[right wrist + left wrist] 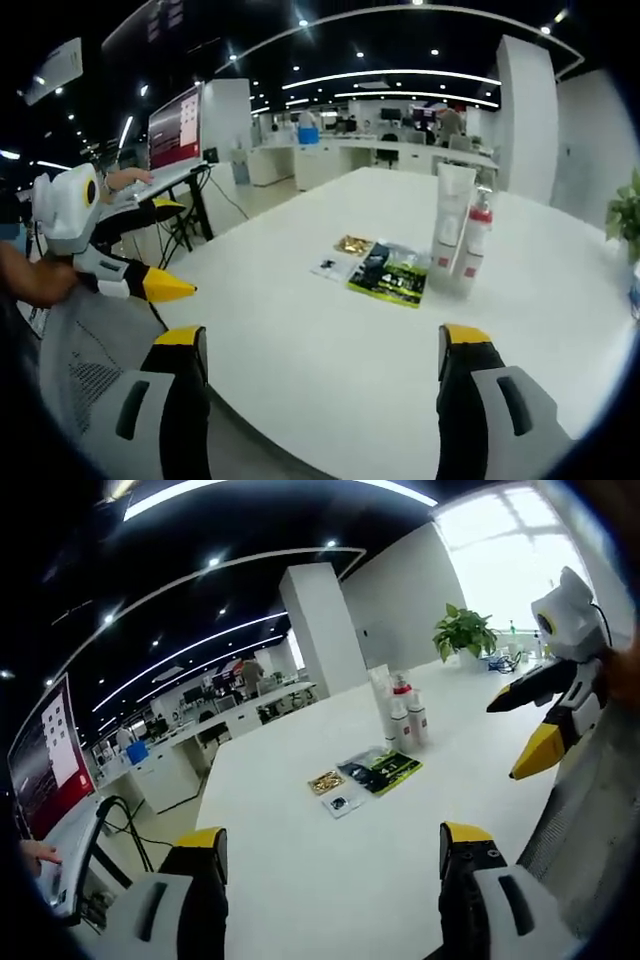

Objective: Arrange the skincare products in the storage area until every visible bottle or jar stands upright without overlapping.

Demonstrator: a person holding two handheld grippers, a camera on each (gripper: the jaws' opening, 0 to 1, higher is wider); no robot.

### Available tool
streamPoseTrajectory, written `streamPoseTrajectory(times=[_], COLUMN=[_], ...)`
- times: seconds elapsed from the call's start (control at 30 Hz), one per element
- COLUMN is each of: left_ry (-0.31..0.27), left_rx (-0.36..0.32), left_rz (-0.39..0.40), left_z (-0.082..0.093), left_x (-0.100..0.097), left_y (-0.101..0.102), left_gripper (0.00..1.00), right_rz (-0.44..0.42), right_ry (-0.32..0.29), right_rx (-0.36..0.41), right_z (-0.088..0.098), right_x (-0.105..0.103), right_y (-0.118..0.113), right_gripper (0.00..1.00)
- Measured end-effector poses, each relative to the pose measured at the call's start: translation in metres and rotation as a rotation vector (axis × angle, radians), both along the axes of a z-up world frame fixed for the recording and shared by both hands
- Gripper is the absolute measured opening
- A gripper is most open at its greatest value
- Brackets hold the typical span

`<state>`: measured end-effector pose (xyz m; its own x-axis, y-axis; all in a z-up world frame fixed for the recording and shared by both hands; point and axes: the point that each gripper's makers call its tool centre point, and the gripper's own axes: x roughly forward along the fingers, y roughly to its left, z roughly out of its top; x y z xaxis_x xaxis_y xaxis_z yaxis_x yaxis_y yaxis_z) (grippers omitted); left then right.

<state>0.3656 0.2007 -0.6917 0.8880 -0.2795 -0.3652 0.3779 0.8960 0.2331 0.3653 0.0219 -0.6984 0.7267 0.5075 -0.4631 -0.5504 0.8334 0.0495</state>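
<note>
Both grippers float above the near edge of the white table (330, 300), and both point across it. The left gripper (330, 855) has its jaws wide open and holds nothing. The right gripper (325, 355) is wide open too, with nothing in it. The skincare bottles (460, 240) stand close together, far ahead at about 1 o'clock from the right gripper. Flat packets (385, 268) lie just beside them, at about 9 o'clock.

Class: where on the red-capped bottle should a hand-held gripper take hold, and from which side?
Grip the red-capped bottle around its straight body below the cap, coming from its open right side, since the tall white tube stands close on its left. It stands upright.
</note>
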Motion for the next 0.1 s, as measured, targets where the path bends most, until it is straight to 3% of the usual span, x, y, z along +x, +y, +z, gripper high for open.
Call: streamPoseTrajectory(times=[0.1], left_ry=[0.008], left_rx=[0.003], left_rz=[0.005], left_z=[-0.0018], left_x=[-0.0005], left_y=[0.0015], left_gripper=[0.9], right_rz=[0.002], right_ry=[0.007], right_rx=[0.003], right_z=[-0.0008], right_x=[-0.0005], right_y=[0.0004], right_gripper=[0.92])
